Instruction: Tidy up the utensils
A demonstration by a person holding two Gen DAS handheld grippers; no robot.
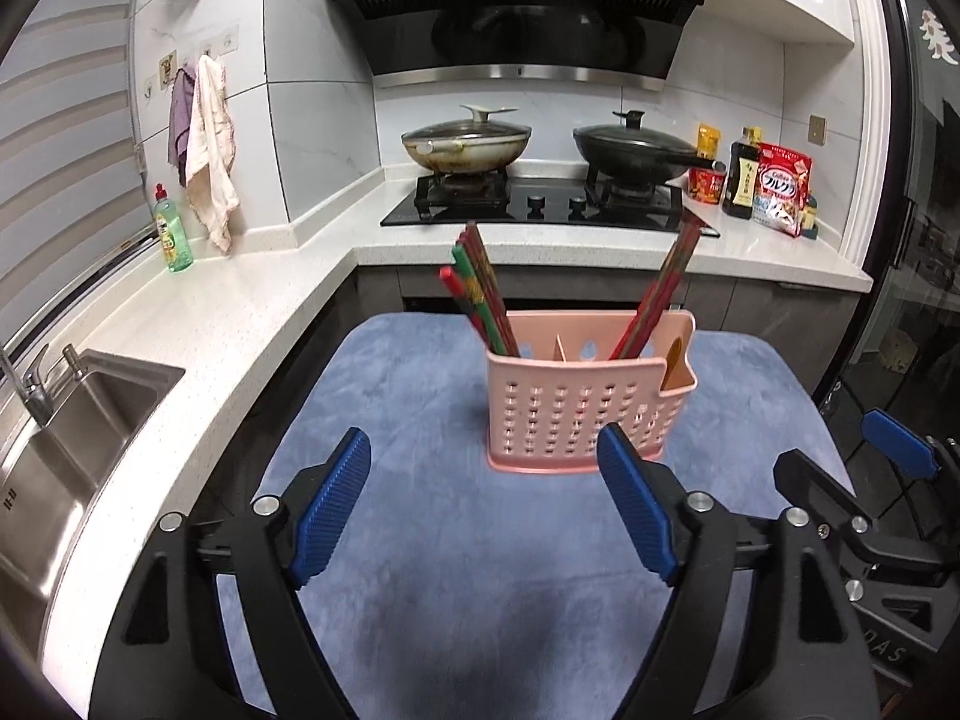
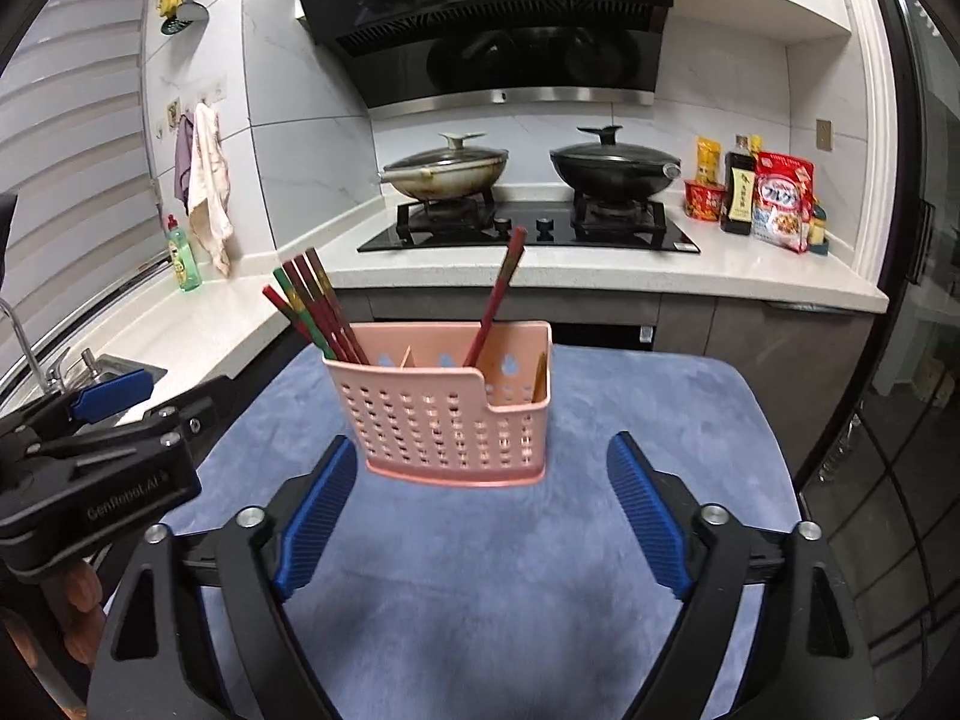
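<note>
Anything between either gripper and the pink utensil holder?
Nothing visible. Only bare blue mat lies between the open left gripper and the pink utensil holder; same for the open right gripper. Both hold nothing.

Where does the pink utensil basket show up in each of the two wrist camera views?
Left wrist view: the pink utensil basket stands right of centre on the blue mat, just beyond the right finger of the left claw.
Right wrist view: the basket stands near centre, slightly left, beyond the right claw.
Shared landmark: the black hob with two lidded pans behind it.
</note>
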